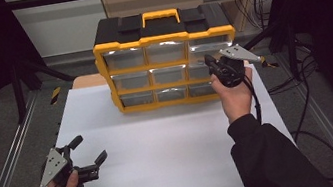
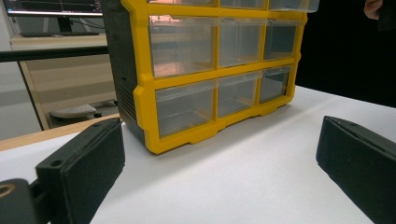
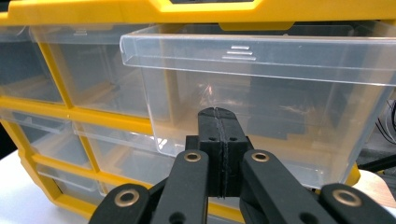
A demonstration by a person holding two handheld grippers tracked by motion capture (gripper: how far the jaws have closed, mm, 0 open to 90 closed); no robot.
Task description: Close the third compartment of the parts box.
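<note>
A yellow-and-black drawer cabinet stood at the far edge of the white table, its nine clear drawers facing the person. The top right drawer was pulled partway out of its frame, jutting toward the near side. The right gripper was held up in front of that drawer, its two black jaws pressed flat together with nothing between them; in the right gripper view the tips sat just before the drawer's clear front wall, and whether they touched it could not be told. In the high view the right gripper hung at the cabinet's right end, carried by a hand in a dark sleeve. The left gripper rested low at the near left corner of the table, well apart from the cabinet, its jaws spread wide and empty, pointing toward the cabinet.
</note>
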